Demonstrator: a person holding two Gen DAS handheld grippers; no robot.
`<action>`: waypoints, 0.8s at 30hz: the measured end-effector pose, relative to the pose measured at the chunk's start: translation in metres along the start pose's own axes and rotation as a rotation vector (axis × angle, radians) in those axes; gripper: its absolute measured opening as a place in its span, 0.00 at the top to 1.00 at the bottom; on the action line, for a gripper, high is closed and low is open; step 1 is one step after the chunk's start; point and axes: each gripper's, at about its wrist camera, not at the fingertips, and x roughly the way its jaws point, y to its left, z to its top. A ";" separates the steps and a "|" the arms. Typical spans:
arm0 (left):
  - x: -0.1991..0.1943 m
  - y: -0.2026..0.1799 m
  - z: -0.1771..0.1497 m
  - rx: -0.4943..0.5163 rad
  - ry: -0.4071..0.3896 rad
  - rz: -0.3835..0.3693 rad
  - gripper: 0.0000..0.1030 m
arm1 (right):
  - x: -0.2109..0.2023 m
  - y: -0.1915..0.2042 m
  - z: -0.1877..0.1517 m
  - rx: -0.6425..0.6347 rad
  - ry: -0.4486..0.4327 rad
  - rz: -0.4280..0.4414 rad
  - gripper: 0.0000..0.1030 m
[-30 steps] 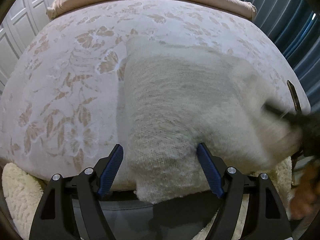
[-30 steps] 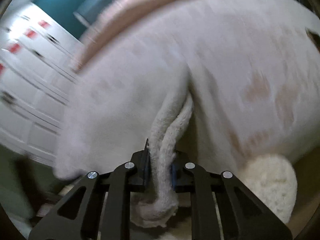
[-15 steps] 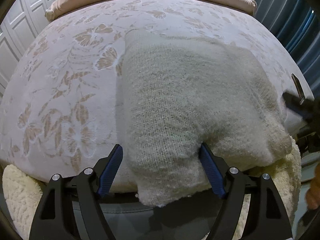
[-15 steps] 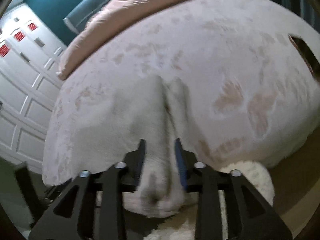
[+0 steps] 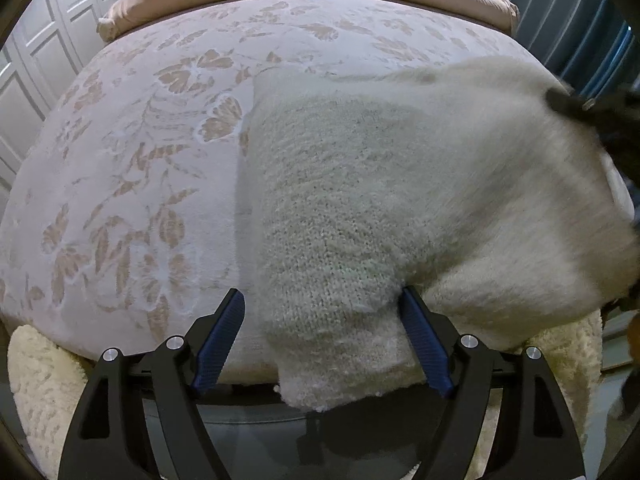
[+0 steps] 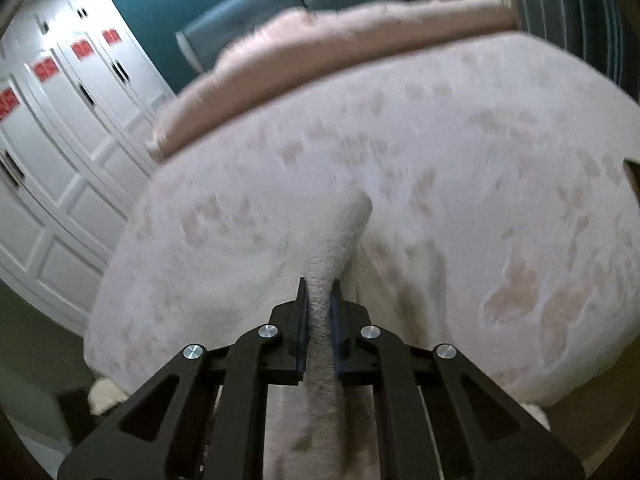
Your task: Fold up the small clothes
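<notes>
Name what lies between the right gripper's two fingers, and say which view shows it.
A pinched fold of the cream knitted garment lies between the pads of the right gripper, which have just closed on it. The right wrist view shows this.

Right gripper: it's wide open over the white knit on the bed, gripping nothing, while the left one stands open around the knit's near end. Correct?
Not quite. The right gripper is shut on a fold of the knit, its jaws pinching the fabric, as the right wrist view shows. The rest holds: the left gripper stands open around the knit's near end on the bed.
</notes>
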 end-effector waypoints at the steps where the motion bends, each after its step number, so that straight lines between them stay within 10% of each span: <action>1: 0.000 -0.001 0.000 0.001 -0.005 0.001 0.24 | 0.001 -0.003 -0.001 0.001 -0.001 -0.007 0.92; 5: 0.005 -0.004 -0.001 0.009 0.010 0.002 0.23 | 0.072 -0.039 -0.032 0.002 0.230 -0.180 0.91; 13: 0.004 -0.001 -0.002 -0.014 0.011 0.006 0.20 | 0.004 -0.049 -0.035 0.162 0.122 -0.060 0.72; 24: -0.015 0.013 -0.002 -0.092 -0.067 -0.012 0.21 | 0.004 -0.077 -0.045 0.243 0.137 -0.066 0.71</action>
